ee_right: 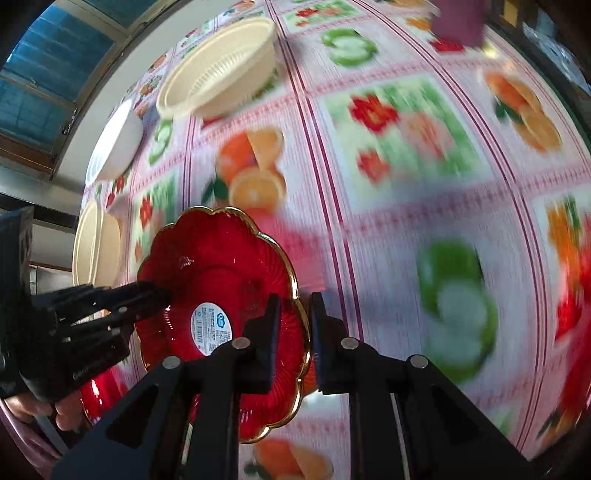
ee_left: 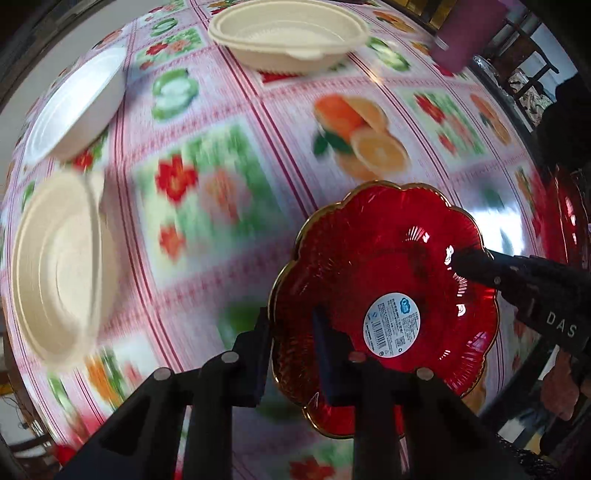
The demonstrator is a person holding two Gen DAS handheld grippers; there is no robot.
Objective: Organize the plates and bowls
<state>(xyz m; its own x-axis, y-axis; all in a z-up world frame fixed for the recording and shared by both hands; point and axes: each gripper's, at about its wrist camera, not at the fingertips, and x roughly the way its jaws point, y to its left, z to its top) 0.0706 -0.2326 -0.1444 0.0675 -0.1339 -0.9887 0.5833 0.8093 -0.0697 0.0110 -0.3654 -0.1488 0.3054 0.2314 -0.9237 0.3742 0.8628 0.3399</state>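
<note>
Left wrist view: the left gripper (ee_left: 291, 354) has its jaws clamped on the red plate's (ee_left: 384, 280) left rim, low in frame. The right gripper (ee_right: 291, 339) is clamped on its right rim, plate lower left of the frame.

1 red plate (ee_left: 369, 266), 2 cream bowls (ee_left: 288, 33), 1 white bowl (ee_left: 77, 107), 1 purple cup (ee_left: 465, 33)
</note>
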